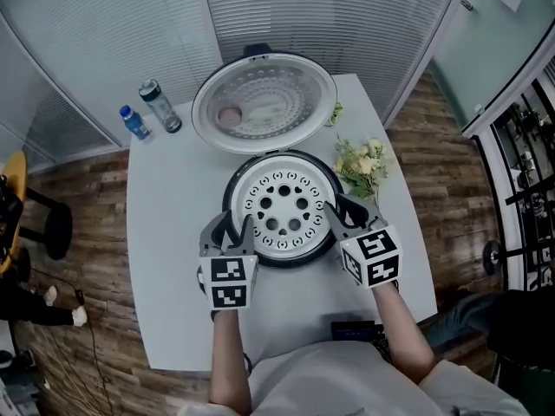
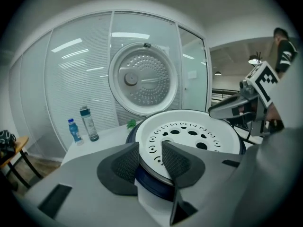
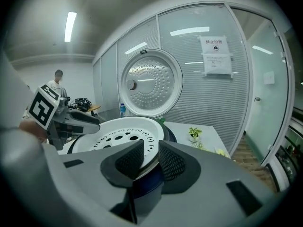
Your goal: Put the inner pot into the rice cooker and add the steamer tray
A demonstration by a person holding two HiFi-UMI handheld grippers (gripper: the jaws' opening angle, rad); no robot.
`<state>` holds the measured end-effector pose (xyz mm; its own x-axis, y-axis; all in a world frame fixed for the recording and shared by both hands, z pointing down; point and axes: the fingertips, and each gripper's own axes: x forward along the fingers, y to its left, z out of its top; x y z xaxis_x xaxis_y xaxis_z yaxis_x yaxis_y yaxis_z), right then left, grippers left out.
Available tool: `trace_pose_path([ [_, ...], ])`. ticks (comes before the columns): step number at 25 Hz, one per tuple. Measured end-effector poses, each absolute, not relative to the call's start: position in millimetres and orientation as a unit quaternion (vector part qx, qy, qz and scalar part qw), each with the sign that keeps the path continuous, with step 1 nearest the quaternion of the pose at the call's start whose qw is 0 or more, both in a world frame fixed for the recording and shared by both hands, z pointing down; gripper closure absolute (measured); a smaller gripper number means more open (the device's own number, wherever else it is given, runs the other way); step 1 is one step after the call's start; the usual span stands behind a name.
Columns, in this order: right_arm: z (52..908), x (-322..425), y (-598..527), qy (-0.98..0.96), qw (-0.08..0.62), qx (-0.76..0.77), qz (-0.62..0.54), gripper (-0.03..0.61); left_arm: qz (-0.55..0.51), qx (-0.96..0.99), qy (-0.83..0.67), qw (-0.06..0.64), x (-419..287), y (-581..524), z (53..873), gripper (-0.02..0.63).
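i'm looking down on the white table (image 1: 165,232) with the rice cooker (image 1: 299,258) in the middle of it, its lid (image 1: 264,102) swung up and back so the dimpled inner face shows. the steamer tray (image 1: 284,204), white and full of round holes, sits level in the mouth of the cooker. of the inner pot (image 2: 156,176) i only make out a thin metal lip just under the tray's edge; the rest is hidden beneath the tray. my left gripper (image 1: 232,230) is at the tray's near-left edge, its two pads standing either side of the rim with clear space around it, so it is parted and grips nothing. my right gripper (image 1: 344,215) is at the near-right edge, also astride the rim; its pads sit closer in than the left ones, yet i read them as loose on the rim rather than clamped. both grippers point forward and down. at the far left corner of the table stand two bottles (image 1: 149,113), upright and side by side, and a small bunch of flowers (image 1: 360,165) lies just right of the cooker.
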<state>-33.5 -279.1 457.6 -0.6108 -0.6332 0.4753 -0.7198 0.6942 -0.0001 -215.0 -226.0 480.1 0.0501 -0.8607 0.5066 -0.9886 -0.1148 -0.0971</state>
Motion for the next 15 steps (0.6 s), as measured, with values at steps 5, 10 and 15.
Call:
trace_pose_path([
  [5, 457.8, -34.8, -277.5, -0.892, 0.225, 0.380, 0.095, 0.472, 0.239, 0.712, -0.647, 0.132, -215.4, -224.4, 480.7, 0.472],
  [10, 447.6, -29.0, -278.0, -0.897, 0.189, 0.385, 0.110, 0.495, 0.267, 0.702, -0.650, 0.118, -217.0, -219.3, 484.4, 0.472],
  [15, 436.8, -27.8, -264.6, -0.904, 0.164, 0.372, 0.132, 0.536, 0.258, 0.700, -0.657, 0.109, -216.8, -208.2, 470.4, 0.472],
])
